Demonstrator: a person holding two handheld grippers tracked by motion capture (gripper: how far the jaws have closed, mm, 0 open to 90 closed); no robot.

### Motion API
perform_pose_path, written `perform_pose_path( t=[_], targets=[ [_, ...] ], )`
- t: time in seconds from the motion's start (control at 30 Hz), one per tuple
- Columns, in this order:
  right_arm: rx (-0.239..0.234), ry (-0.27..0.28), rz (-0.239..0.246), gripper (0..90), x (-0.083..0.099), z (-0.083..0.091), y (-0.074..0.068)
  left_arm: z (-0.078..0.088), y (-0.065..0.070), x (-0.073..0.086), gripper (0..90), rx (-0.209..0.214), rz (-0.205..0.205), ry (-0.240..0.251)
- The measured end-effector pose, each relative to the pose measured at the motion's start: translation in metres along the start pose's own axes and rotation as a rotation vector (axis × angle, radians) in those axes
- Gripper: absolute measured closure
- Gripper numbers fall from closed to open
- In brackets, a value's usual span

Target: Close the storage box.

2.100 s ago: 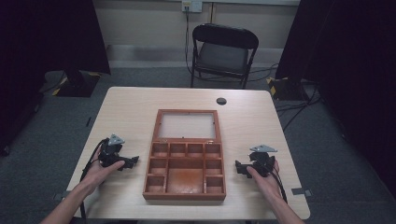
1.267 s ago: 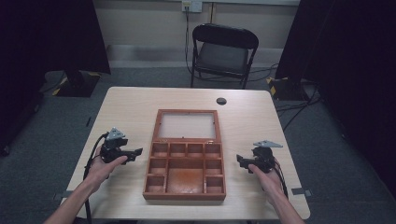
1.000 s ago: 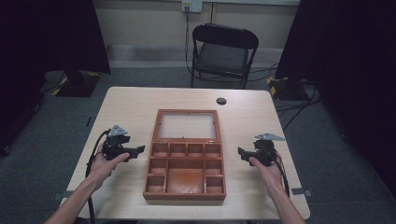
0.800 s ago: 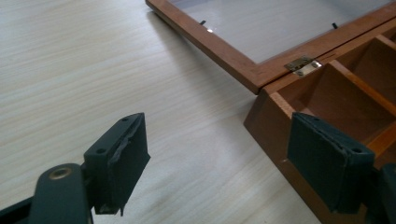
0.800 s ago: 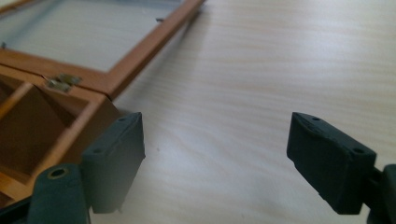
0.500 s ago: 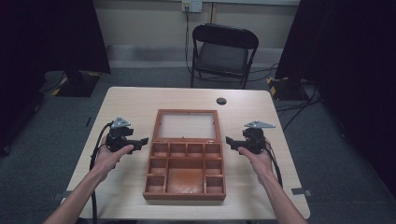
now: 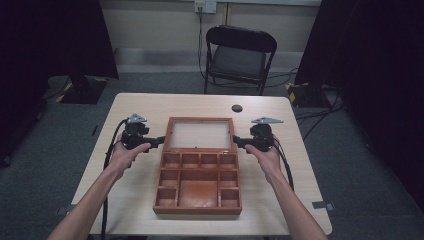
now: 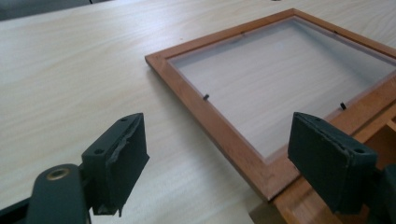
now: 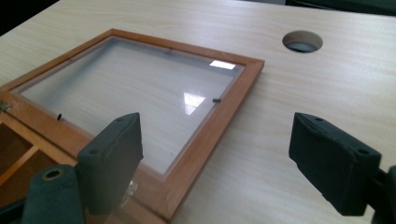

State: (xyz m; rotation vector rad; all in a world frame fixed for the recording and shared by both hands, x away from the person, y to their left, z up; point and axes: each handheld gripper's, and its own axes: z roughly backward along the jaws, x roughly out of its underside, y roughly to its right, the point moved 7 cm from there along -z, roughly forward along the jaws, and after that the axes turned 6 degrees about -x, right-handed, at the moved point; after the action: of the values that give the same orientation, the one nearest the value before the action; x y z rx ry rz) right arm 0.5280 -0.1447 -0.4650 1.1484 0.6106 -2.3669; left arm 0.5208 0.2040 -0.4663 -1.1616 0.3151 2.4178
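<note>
Flanking the wooden box (image 7: 198,170), the left gripper (image 7: 159,140) and right gripper (image 7: 237,141) hover with jaws spread, gripping nothing.
Its glass-paned lid (image 8: 280,84) lies flat on the table (image 7: 150,105); each pair of jaws frames one near corner of the lid's frame.

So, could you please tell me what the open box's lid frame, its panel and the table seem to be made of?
Lid frame: reddish-brown wood by the look, smooth satin finish with faint grain. Panel: clear glass or acrylic, I cannot tell which; the table's grain shows through and it reflects lights. Table: pale wood or wood-look laminate, matt, with long straight grain lines.
</note>
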Motion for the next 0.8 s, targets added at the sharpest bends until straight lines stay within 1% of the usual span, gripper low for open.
perform_pose_path(
  t=[0.03, 0.07, 0.1, 0.13, 0.2, 0.23, 0.3, 0.33, 0.37, 0.4, 0.43, 0.47, 0.5, 0.53, 0.6, 0.67, 0.7, 0.73, 0.8],
  targets=[
    [-0.003, 0.003, 0.001, 16.6, -0.004, -0.001, 0.000, -0.001, -0.001, -0.003, 19.2, -0.003, -0.008, -0.003],
    [-0.001, 0.005, 0.003, 16.6, -0.007, -0.002, 0.001, -0.002, -0.002, -0.007, 19.3, -0.005, -0.006, 0.002],
    [-0.001, -0.005, 0.013, 16.4, -0.011, -0.004, 0.001, -0.003, -0.003, -0.010, 19.2, -0.005, -0.010, 0.003],
    [0.000, -0.012, 0.021, 16.0, -0.013, -0.005, 0.001, -0.004, -0.003, -0.012, 19.3, -0.013, -0.003, 0.007],
    [-0.001, -0.009, 0.041, 15.6, -0.020, -0.006, 0.000, -0.005, -0.005, -0.016, 19.7, -0.011, 0.005, 0.029],
    [-0.008, -0.005, 0.043, 15.2, -0.024, -0.008, -0.001, -0.007, -0.005, -0.016, 19.7, -0.001, 0.025, 0.033],
    [-0.018, 0.001, 0.046, 15.0, -0.028, -0.012, -0.003, -0.014, -0.004, -0.013, 19.7, 0.008, 0.036, 0.011],
    [-0.024, 0.008, 0.044, 15.0, -0.029, -0.016, -0.004, -0.018, -0.004, -0.010, 19.7, 0.005, 0.030, -0.004],
    [-0.030, 0.006, 0.047, 15.0, -0.028, -0.021, -0.006, -0.020, -0.003, -0.009, 19.7, 0.002, 0.026, -0.013],
    [-0.035, -0.004, 0.048, 15.0, -0.026, -0.024, -0.006, -0.022, -0.001, -0.008, 19.7, 0.005, 0.031, -0.017],
    [-0.038, -0.021, 0.046, 15.0, -0.023, -0.028, -0.007, -0.023, 0.002, -0.008, 18.7, 0.032, 0.022, -0.013],
    [-0.048, -0.040, 0.043, 15.5, -0.019, -0.032, -0.008, -0.024, 0.005, -0.007, 15.9, 0.051, 0.011, -0.017],
    [-0.056, -0.065, 0.043, 17.3, -0.016, -0.035, -0.009, -0.026, 0.008, -0.007, 15.7, 0.050, -0.002, -0.024],
    [-0.066, -0.084, 0.044, 17.9, -0.013, -0.038, -0.010, -0.029, 0.010, -0.006, 16.3, 0.049, 0.001, -0.028],
    [-0.084, -0.090, 0.024, 16.9, -0.010, -0.043, -0.012, -0.033, 0.014, -0.004, 16.1, 0.077, 0.001, -0.037],
    [-0.079, -0.084, 0.023, 15.4, -0.008, -0.046, -0.011, -0.038, 0.016, -0.002, 16.1, 0.072, 0.013, -0.042],
    [-0.077, -0.082, 0.010, 15.1, -0.007, -0.048, -0.010, -0.039, 0.016, 0.000, 16.1, 0.075, 0.011, -0.052],
    [-0.079, -0.082, 0.007, 15.1, -0.006, -0.050, -0.009, -0.042, 0.015, 0.002, 16.1, 0.068, 0.024, -0.054],
    [-0.078, -0.087, -0.003, 15.0, -0.002, -0.054, -0.007, -0.046, 0.015, 0.005, 16.1, 0.074, 0.038, -0.066]
  ],
)
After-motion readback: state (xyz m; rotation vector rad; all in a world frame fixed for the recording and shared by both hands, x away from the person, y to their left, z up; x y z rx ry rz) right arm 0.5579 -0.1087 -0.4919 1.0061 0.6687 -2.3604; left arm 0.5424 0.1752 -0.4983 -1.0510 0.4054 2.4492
